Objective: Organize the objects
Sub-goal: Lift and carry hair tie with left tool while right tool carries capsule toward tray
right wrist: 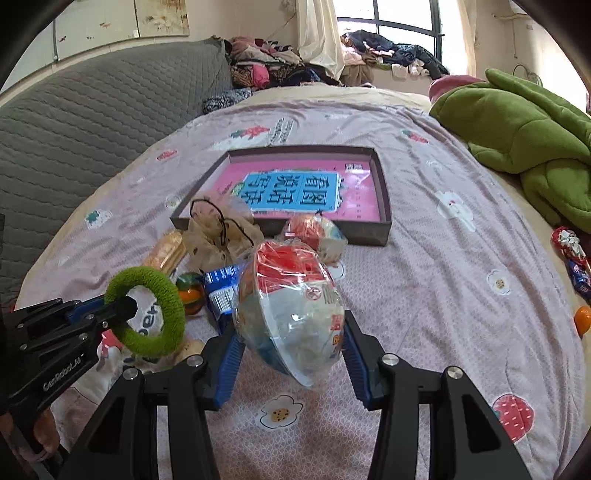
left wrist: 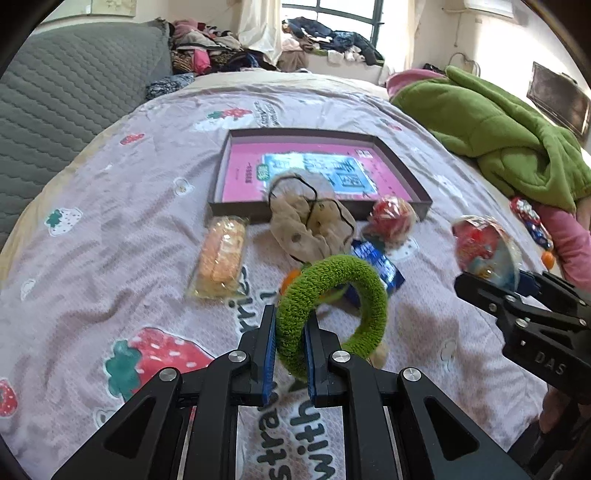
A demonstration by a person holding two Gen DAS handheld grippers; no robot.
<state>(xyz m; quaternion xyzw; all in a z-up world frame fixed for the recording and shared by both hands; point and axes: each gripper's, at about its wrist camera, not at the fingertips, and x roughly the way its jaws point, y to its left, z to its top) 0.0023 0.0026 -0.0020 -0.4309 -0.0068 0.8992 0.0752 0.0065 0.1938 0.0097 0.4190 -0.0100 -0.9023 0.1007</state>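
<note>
The bed cover (left wrist: 110,229) is pink with strawberries and flowers, and big letters on it read "with" and part of "strawberries". The side of the left gripper (right wrist: 122,308) says "GenRobot.AI", and the right gripper (right wrist: 291,343) shows the letters "DAS" in the left wrist view. The book (right wrist: 299,188) inside the flat box (right wrist: 384,206) has a pink cover and a blue patch with big Chinese words.

The left gripper is pinched tight on a fuzzy green ring (left wrist: 332,306). The ring stands up on its edge above the cover, with its hole facing sideways across the bed. The right gripper squeezes a snack bag (right wrist: 291,310) between its blue pads (right wrist: 229,365). The bag is round, clear and red, and it points up and away toward the box.

On the cover, near the box, lie a cracker pack (left wrist: 221,258), a tan cloth pouch (left wrist: 314,229), a blue packet (left wrist: 380,266), a small orange (right wrist: 190,293) and another red snack bag (left wrist: 391,218). A green blanket (left wrist: 498,129) sits on the right. A gray couch (right wrist: 92,129) is on the left, and clothes are piled by the window (right wrist: 402,22).
</note>
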